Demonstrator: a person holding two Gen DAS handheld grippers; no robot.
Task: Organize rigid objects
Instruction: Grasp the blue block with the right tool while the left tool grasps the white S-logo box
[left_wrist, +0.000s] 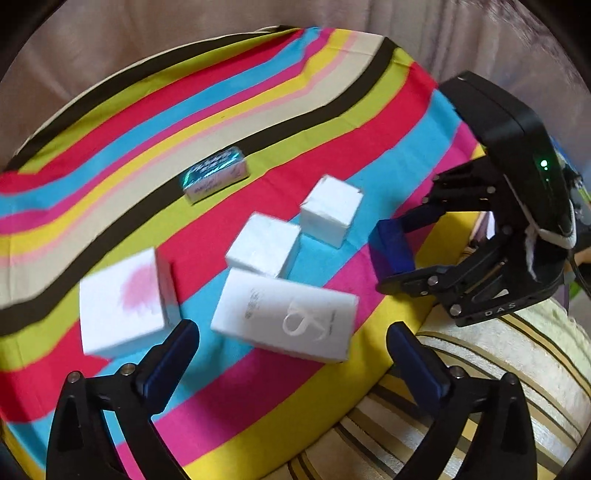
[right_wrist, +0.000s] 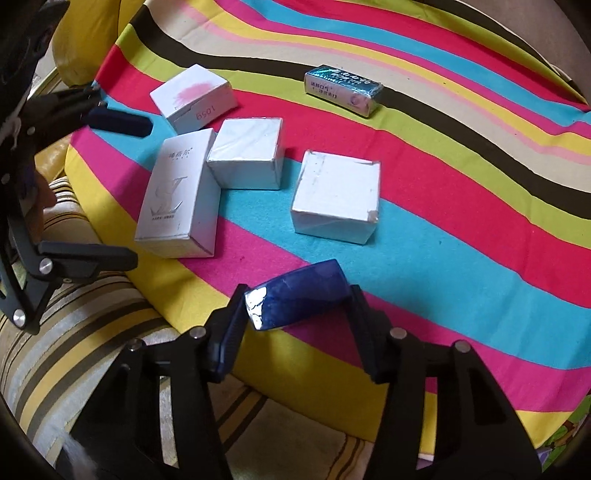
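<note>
Right gripper (right_wrist: 299, 314) fingers clamped on a blue box (right_wrist: 301, 293), held over the near edge of the striped cloth (right_wrist: 443, 229). Left gripper (left_wrist: 291, 354) fingers spread wide, empty, above the long white box (left_wrist: 284, 314). Other white boxes sit near it; the silver pack (right_wrist: 341, 90) is well apart.

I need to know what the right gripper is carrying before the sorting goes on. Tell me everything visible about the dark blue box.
The dark blue box is small, glossy and rectangular, with a bright glare on its left end. It looks like rigid card or plastic. It sits crosswise between the right gripper fingers, tilted, held above the striped cloth near its front edge. Only the pads touch it. No printing is legible.
</note>
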